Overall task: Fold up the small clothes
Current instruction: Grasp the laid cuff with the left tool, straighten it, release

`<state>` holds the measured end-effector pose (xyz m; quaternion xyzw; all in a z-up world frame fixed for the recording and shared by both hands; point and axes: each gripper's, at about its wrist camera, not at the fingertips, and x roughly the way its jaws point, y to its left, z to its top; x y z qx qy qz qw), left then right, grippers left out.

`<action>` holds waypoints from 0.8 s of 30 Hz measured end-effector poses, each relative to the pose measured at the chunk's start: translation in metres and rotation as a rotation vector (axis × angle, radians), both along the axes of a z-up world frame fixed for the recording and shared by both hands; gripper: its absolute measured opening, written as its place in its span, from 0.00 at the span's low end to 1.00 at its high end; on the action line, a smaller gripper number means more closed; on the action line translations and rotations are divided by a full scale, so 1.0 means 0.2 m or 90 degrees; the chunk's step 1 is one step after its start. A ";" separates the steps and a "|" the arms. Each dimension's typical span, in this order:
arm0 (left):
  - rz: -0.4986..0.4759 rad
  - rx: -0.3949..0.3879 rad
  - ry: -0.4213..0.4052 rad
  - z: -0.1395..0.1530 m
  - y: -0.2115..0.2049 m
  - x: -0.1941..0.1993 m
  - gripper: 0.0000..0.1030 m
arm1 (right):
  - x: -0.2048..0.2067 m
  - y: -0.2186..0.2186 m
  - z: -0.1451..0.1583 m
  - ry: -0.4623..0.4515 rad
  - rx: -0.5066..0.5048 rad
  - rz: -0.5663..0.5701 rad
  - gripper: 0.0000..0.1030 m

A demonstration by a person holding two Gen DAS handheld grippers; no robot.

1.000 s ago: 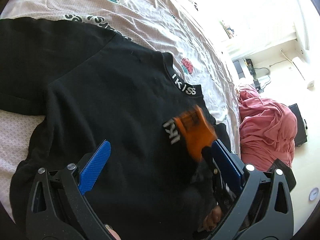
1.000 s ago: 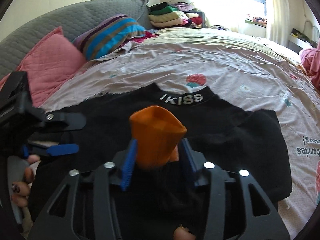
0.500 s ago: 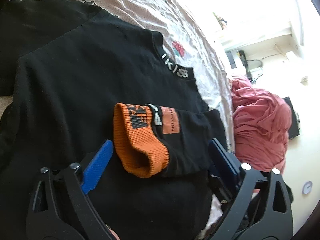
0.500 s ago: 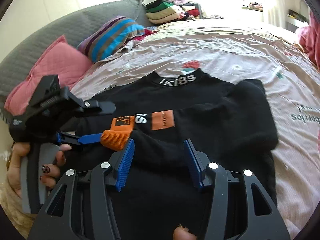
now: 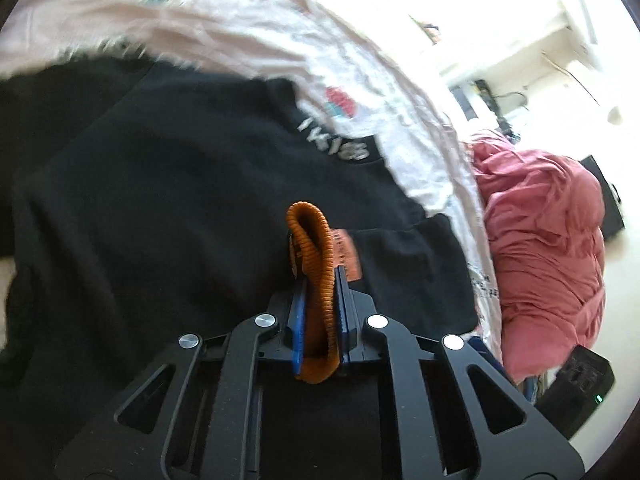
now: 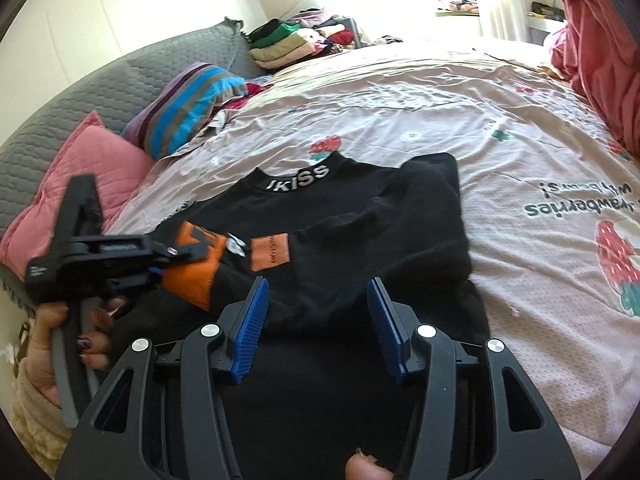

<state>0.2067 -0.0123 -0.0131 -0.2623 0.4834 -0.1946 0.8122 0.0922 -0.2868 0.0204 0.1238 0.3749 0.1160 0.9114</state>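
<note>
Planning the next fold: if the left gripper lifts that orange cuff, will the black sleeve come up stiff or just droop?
Probably droop: the black sleeve lies slack and creased across the sweater. The orange cuff looks thick and ribbed, squashed flat in the left gripper, so it likely won't slip. It is likely light, dragging little.

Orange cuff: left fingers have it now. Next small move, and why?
Probably carry the orange cuff a little further across the black sweater and lay it flat. The left gripper has just closed on the cuff, the sleeve already lies across the chest, and the right gripper hangs open with nothing held.
</note>
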 end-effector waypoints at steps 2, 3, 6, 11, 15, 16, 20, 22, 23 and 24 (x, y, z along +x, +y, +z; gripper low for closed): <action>-0.002 0.019 -0.027 0.07 0.00 -0.01 0.05 | 0.00 -0.02 -0.01 0.005 0.002 -0.008 0.48; -0.001 0.027 -0.041 0.11 0.00 -0.01 0.05 | 0.00 -0.03 -0.01 0.007 0.003 -0.011 0.48; 0.015 0.056 -0.084 0.23 0.04 -0.01 0.05 | 0.01 -0.05 -0.02 0.009 0.007 -0.019 0.48; 0.042 0.086 -0.121 0.34 0.11 -0.02 0.04 | 0.00 -0.07 -0.01 0.005 0.003 -0.032 0.48; 0.048 0.083 -0.107 0.30 0.17 -0.02 0.04 | 0.02 -0.08 -0.02 0.010 -0.004 -0.041 0.48; 0.051 0.085 -0.103 0.29 0.17 -0.02 0.04 | 0.03 -0.08 -0.02 0.012 -0.006 -0.044 0.48; 0.051 0.092 -0.081 0.22 0.17 -0.02 0.04 | 0.04 -0.08 -0.03 0.018 -0.017 -0.047 0.48; 0.053 0.101 -0.071 0.18 0.18 -0.01 0.05 | 0.05 -0.08 -0.03 0.019 -0.022 -0.047 0.48; 0.055 0.102 -0.067 0.17 0.19 -0.01 0.05 | 0.06 -0.07 -0.03 0.018 -0.023 -0.046 0.48; 0.060 0.104 -0.065 0.16 0.20 -0.01 0.05 | 0.06 -0.07 -0.03 0.017 -0.025 -0.046 0.48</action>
